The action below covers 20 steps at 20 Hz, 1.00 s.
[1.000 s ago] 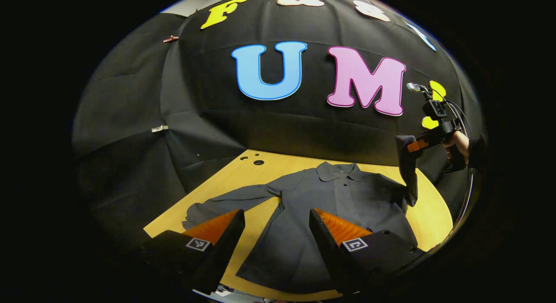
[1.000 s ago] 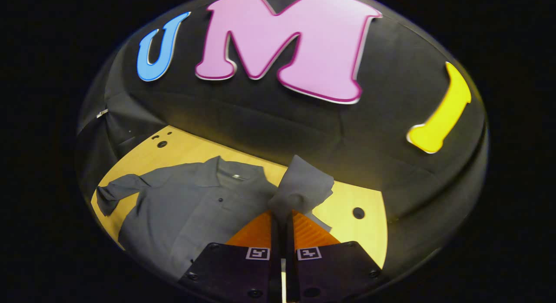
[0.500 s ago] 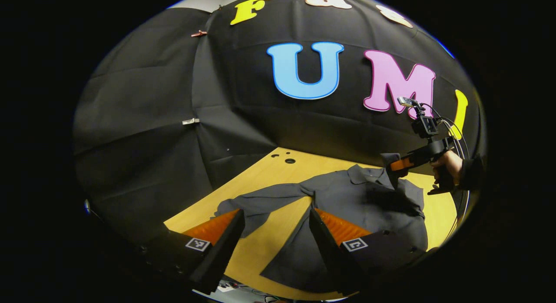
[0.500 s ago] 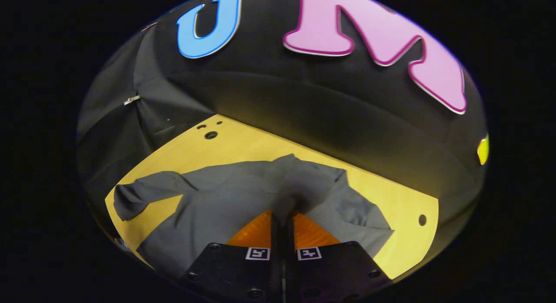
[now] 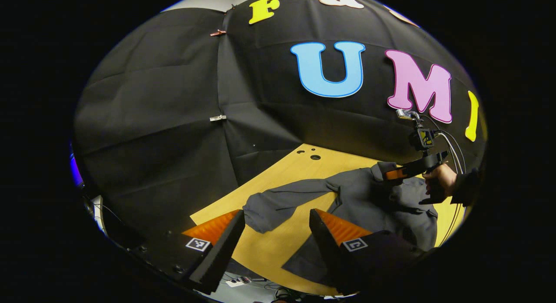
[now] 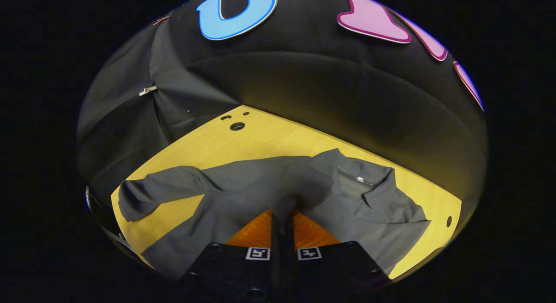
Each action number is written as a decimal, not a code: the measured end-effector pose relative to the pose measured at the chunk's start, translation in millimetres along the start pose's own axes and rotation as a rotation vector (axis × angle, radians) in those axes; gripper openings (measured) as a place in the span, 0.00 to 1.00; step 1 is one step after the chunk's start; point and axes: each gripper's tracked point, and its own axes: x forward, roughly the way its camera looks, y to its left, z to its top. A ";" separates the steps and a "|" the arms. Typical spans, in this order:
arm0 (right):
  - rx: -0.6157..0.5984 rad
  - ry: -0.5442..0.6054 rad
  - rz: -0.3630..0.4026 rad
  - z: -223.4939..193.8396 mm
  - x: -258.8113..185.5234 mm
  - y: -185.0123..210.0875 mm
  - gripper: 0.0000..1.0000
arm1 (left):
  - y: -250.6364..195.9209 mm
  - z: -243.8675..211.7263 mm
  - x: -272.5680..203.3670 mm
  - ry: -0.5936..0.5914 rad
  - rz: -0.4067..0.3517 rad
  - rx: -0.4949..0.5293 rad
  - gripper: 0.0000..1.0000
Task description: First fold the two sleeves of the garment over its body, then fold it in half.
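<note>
While the dark grey shirt [image 6: 243,194] lies spread on the yellow wooden tabletop [image 6: 260,140], one of its sleeves [image 6: 299,185] is drawn across the body and pinched at its end between the fingers of the right gripper [image 6: 284,216], which are pressed together on the cloth with no gap showing. In the right gripper view the collar [image 6: 347,170] sits to the right of the held fold, with a small pale tag at the neck, and the other sleeve [image 6: 152,194] stretches out flat to the left, its cuff near the tabletop's left edge. In the left gripper view the shirt [image 5: 373,203] lies toward the right part of the tabletop [image 5: 282,172], and that outstretched sleeve [image 5: 278,203] reaches toward the camera, its cuff just beyond the fingers of the left gripper [image 5: 276,233]. Those fingers stand wide apart, holding nothing, above the near edge of the tabletop. Farther off in that view the right gripper [image 5: 393,173] is low over the shirt's body, gripped by a hand [image 5: 438,183] in a dark sleeve, with cables running off its top. Small round holes [image 6: 236,125] mark the tabletop's far corner, near the black cloth wall [image 5: 173,120] where a clip [image 5: 217,118] pins a seam
</note>
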 end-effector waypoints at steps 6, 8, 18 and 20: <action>0.045 0.008 0.067 -1.4 18.5 29.7 0.16 | 8.2 1.0 38.7 0.004 -0.017 -0.034 0.95; 0.058 0.004 0.076 2.4 16.1 35.1 0.50 | 16.5 -3.2 54.9 0.008 -0.025 -0.041 0.95; -0.047 -0.133 -0.138 39.7 -85.2 -4.6 0.92 | 70.7 -45.8 171.6 0.125 0.009 -0.069 0.96; -0.077 -0.177 -0.180 44.1 -112.5 -8.3 0.98 | 75.8 -56.6 190.9 0.163 0.005 -0.069 0.96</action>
